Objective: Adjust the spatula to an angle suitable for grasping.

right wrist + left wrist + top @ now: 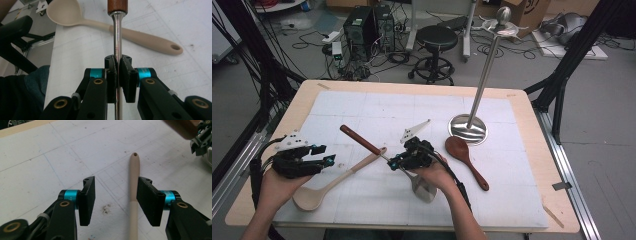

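Steel shaft of the wooden-handled metal spatula (117,42) sits clamped in our right tongs (117,65), lifted off the white-matted counter (362,107); we should keep it level while raising. Our left tongs (115,195) stand half open around the beige plastic ladle (133,182), not gripping.

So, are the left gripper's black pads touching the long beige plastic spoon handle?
Apart. The left gripper view shows the left gripper open, table visible between handle and both pads.
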### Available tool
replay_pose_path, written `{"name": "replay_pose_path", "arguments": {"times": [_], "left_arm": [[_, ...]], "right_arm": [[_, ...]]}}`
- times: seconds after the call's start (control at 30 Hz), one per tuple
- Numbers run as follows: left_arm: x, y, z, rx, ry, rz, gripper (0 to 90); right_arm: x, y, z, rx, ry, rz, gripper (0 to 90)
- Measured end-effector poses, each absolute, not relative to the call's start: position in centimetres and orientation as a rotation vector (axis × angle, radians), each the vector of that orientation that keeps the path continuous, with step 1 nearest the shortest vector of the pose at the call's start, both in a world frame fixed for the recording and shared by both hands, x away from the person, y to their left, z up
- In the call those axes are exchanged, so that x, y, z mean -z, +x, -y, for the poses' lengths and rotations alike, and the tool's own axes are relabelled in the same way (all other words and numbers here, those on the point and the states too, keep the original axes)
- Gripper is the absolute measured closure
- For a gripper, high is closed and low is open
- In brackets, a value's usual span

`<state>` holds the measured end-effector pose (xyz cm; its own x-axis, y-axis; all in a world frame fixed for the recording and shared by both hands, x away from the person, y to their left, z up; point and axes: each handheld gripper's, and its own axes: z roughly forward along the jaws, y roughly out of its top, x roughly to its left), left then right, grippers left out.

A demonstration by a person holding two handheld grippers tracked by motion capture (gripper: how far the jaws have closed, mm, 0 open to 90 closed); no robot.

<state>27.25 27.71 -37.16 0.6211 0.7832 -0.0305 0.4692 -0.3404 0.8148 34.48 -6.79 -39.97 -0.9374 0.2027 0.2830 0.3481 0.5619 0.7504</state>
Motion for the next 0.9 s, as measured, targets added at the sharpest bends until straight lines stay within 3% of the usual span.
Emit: {"name": "replay_pose_path", "arguments": {"times": [0.9], "left_arm": [[36.5,27.3,-23.7,-0.424,1.982,-0.861,46.4]], "right_arm": [[35.7,34.1,9.1,1.618,-0.521,2.499,84.1]]}}
